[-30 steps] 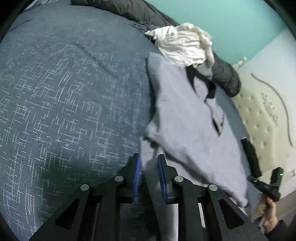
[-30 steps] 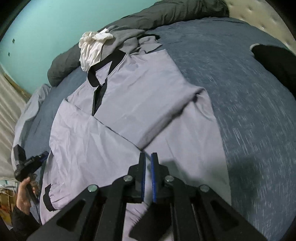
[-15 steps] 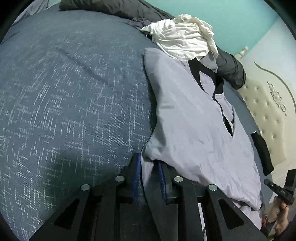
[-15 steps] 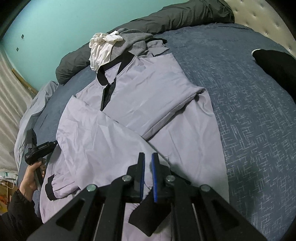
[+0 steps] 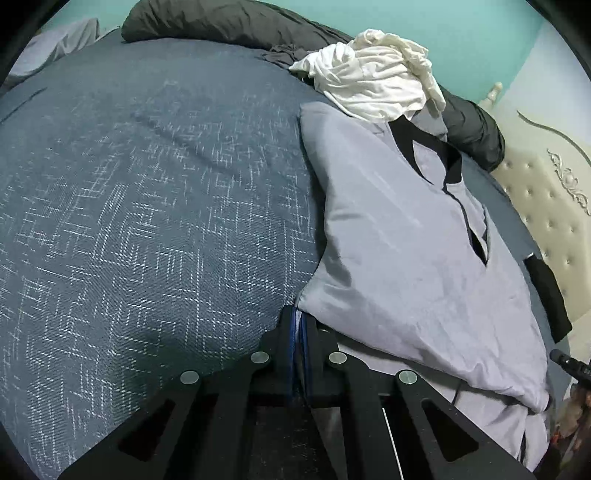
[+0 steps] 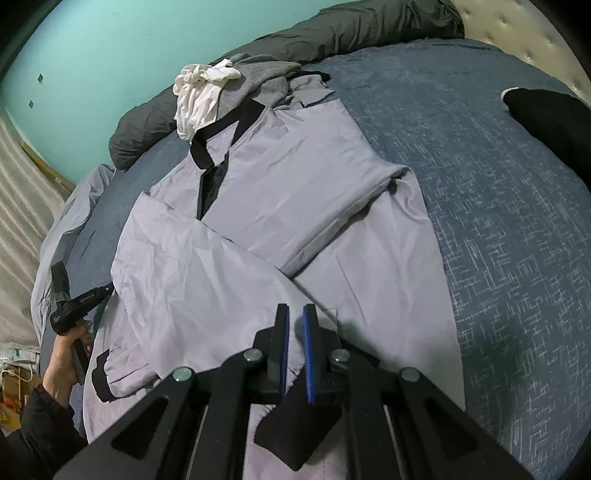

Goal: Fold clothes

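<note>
A pale grey jacket [image 5: 406, 258] with black collar trim lies spread on the blue bedspread [image 5: 147, 221]. My left gripper [image 5: 299, 321] is shut on the jacket's near side edge, with fabric pinched between the blue pads. In the right wrist view the jacket [image 6: 295, 192] has one sleeve folded across its front. My right gripper [image 6: 295, 325] is shut on the other sleeve, whose black cuff [image 6: 291, 432] hangs below the fingers. A hand [image 6: 62, 365] holds the left gripper [image 6: 107, 290] at the jacket's left edge.
A crumpled white garment [image 5: 373, 85] lies on the jacket's collar end beside a dark duvet [image 5: 229, 18]. A black item [image 6: 550, 118] lies on the bedspread near the cream tufted headboard [image 5: 546, 206]. A teal wall stands behind the bed.
My left gripper's jaws closed onto the jacket's edge and the hand rolled a little. The right gripper kept its hold on the sleeve and hardly moved.
</note>
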